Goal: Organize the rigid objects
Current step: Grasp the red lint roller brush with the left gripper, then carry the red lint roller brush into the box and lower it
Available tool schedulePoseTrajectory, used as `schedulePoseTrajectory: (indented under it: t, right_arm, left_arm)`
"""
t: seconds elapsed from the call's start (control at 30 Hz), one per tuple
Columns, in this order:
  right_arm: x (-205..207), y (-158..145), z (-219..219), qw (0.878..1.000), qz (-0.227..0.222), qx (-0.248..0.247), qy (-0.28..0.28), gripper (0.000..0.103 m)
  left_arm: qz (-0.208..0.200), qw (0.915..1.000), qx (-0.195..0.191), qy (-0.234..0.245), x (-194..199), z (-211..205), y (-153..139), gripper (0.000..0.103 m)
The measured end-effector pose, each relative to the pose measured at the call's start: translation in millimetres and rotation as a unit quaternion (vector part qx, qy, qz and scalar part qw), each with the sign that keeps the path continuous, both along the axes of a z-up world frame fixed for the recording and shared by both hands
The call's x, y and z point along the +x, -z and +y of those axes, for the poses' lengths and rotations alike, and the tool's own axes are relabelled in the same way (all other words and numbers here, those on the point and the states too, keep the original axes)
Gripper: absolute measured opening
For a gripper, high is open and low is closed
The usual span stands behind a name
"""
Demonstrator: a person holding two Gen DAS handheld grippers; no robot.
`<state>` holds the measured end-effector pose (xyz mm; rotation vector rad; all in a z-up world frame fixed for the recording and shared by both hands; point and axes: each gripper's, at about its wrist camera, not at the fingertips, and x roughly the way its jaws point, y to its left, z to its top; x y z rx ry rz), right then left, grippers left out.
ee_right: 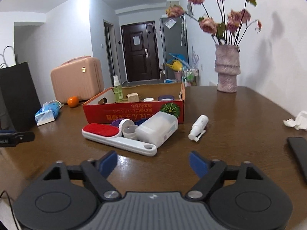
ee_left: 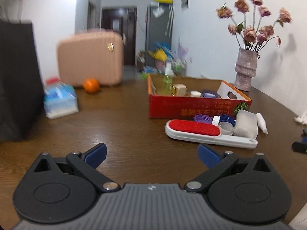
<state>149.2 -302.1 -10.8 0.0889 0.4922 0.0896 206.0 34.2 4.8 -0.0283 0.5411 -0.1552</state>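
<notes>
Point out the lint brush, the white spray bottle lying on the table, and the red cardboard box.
lint brush point(ee_right: 102, 130), right wrist view, on its red pad.
white spray bottle point(ee_right: 198, 125), right wrist view, on its body.
red cardboard box point(ee_right: 132, 114), right wrist view, on its printed front wall.

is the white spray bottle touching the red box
Apart. The right wrist view shows bare table between the white spray bottle, lying on its side, and the red box.

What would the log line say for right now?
left gripper: open, empty | right gripper: open, empty | lint brush, clear container, white bottle: on table | box: partly filled
</notes>
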Motion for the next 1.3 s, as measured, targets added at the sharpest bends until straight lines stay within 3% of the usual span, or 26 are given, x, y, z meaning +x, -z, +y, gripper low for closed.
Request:
schedulePoseTrajectory:
  t: [0.03,0.13,0.2,0.3,0.4,0.5,0.6,0.73,0.87,1.0,1.17,1.3]
  right_arm:
    - [13,3,-2,1.000,0.006,0.007,0.004,0.060]
    - [49,13,-5,0.999,0.029,0.027,0.004,0.042]
    - [70,20,-4,0.999,0.039,0.035,0.000,0.041]
    - [99,32,1,0.998,0.056,0.036,-0.002,0.033]
    - [119,44,4,0.997,0.075,0.030,0.006,0.023]
    - [127,55,2,0.996,0.090,0.028,0.006,0.022]
    - [129,57,-6,0.994,0.094,0.050,0.004,0.022]
    - [133,58,-15,0.994,0.092,0.063,0.003,0.022]
    - [132,58,-20,0.994,0.090,0.063,0.009,0.021]
    - [120,54,-22,0.994,0.093,0.058,0.016,0.011]
    - [86,51,-14,0.994,0.097,0.044,0.013,0.011]
    - [59,52,-15,0.993,0.095,0.062,0.004,0.011]
  left_arm:
    - [0.009,0.9999,-0.009,0.011,15,0,1,0.103]
    - [0.013,0.9993,-0.001,0.035,58,-9,6,0.102]
    - [0.027,0.9985,-0.006,0.047,91,-14,13,0.100]
    - [0.067,0.9958,-0.029,0.054,134,-19,26,0.088]
    - [0.085,0.9945,-0.025,0.056,162,-27,40,0.077]
    - [0.094,0.9922,-0.042,0.070,175,-27,50,0.071]
    - [0.092,0.9900,-0.064,0.085,175,-24,54,0.064]
    - [0.101,0.9855,-0.086,0.106,170,-26,50,0.040]
    - [0.117,0.9832,-0.108,0.090,147,-24,50,0.040]
    - [0.120,0.9806,-0.127,0.090,103,-23,51,0.040]
    - [0.128,0.9777,-0.153,0.065,49,-14,49,0.040]
    - [0.144,0.9717,-0.175,0.067,27,-1,54,0.043]
